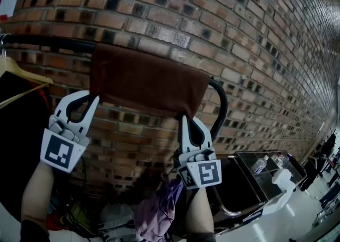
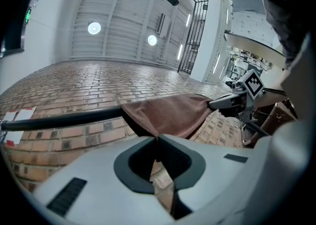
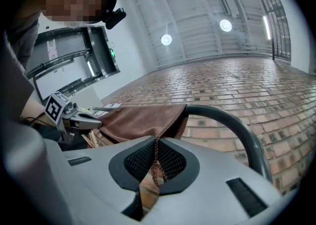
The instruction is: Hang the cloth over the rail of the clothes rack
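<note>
- A plain dark brown cloth (image 1: 147, 81) is hanging draped over the black rail (image 1: 48, 41) of the clothes rack, in front of a brick wall (image 1: 239, 28).
- It is spreading fairly flat, without bunching.
- The left gripper (image 2: 157, 139) is pinching its lower left corner, jaws together on the fabric.
- The right gripper (image 3: 156, 142) is clamping the lower right corner, with the stitched hem showing between its jaws.

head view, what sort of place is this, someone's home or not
Likely a lab or workshop hall, not a home: a brick wall behind the clothes rack rail, a metal trolley, round lights in a high ceiling.
</note>
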